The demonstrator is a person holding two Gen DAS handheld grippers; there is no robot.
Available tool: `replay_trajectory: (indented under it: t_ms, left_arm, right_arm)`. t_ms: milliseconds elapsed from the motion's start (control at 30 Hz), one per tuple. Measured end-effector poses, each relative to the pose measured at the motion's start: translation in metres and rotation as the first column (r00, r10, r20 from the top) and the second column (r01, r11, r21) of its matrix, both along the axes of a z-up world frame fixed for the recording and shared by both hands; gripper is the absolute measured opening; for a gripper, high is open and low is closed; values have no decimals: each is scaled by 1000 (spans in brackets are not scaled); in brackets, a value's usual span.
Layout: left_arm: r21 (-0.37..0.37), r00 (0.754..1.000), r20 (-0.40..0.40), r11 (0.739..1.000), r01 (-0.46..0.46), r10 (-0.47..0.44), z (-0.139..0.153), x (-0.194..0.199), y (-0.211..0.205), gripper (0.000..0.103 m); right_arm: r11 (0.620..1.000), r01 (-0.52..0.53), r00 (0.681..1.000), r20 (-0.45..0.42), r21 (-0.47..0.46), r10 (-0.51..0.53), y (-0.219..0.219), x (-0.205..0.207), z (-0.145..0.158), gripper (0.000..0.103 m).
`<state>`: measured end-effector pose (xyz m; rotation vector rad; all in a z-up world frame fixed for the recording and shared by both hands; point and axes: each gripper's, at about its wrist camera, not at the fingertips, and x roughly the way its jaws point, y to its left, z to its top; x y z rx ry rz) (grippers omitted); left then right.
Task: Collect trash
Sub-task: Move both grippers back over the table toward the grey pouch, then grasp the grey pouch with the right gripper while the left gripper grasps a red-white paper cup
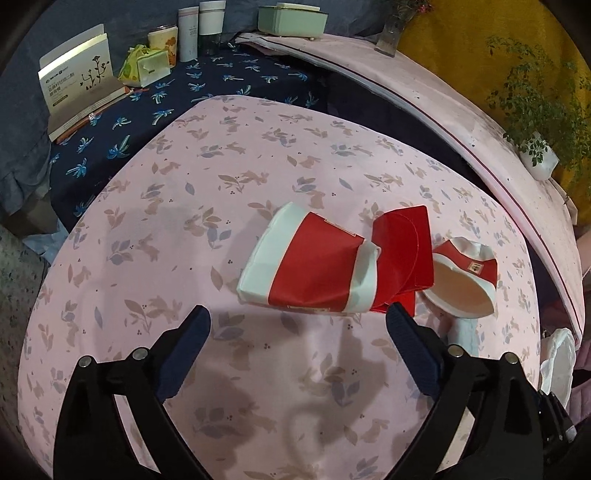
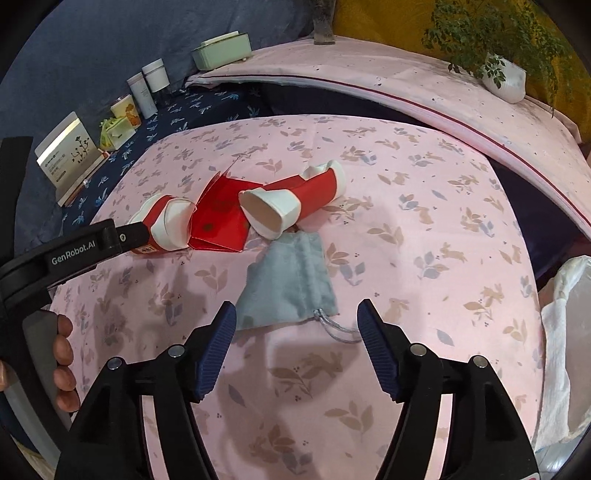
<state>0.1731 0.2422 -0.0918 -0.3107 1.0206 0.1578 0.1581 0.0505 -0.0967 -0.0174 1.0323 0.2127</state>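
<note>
1. The left gripper (image 1: 297, 317) hangs over a pink tablecloth (image 1: 184, 192) printed with rabbits and leaves; its jaws stand wide apart with nothing between them.
2. Just beyond its fingertips lies a flattened red-and-white paper cup (image 1: 310, 271) on its side, clear of both blue pads.
3. Touching that cup on the right is a crumpled red paper envelope (image 1: 402, 243), and beside the envelope lies a second red-and-white paper cup (image 1: 467, 275) with its open mouth towards the camera.
4. The right gripper (image 2: 297, 319) is also open, at a moderate width, and holds nothing.
5. Between and just ahead of its fingertips lies a grey drawstring pouch (image 2: 291, 280), its cord (image 2: 338, 330) trailing towards the right finger; the pads do not touch it.
6. In the right wrist view the trash sits in a row beyond the pouch: a cup at left, the red envelope, then a cup stacked in another at centre.
7. A person's hand (image 2: 64, 365) grips the left gripper's handle at the left edge of that view.
8. White crumpled plastic (image 2: 565, 332) shows off the table's right edge.
9. At the far side stand a white box with a flower print (image 1: 79, 79), a tissue pack (image 1: 146, 66), canisters (image 1: 201, 27) and a potted plant (image 2: 506, 79).
</note>
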Motion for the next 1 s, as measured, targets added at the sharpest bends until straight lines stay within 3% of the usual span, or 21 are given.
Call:
replay_trajectory:
  t_ms: [200,333,433,500,667,733,833,1000]
  left_arm:
    - [-23,999,-17,999,30,-31,-12,17,-1,91]
    - [8,999,-27,999,34,-34,-21,26,0,91]
    - [-10,999,-22,999,48,-48,-23,25,3,85]
    - [-20,999,-14,999,50,-50,-23,22,5,85]
    - [-2,999,14,999,47,-47,-13,8,6,84]
    - [-4,999,24,999,35,-35,-7,0,7,85]
    - [-3,999,46,1000,21,-21,6,-18,6,85]
    - [-3,997,70,1000,18,-17,27,-44,-7,85]
  right_arm:
    - [1000,-13,999,-37,-21,12,19,13,-20,65]
    - [999,-15,999,-52,-36,13,25,19,-29,65]
    - [998,-21,998,-57,-51,18,27,21,-34,65]
    - [997,-21,999,-49,-70,17,28,20,-35,60]
    - [997,-28,999,-46,-77,24,24,16,-33,23]
    - [998,-27,998,-50,-58,24,19,13,-30,15]
    - [999,-31,999,-42,-38,29,13,3,-22,6]
    - [999,-33,999,7,-34,33,-1,-19,-1,6]
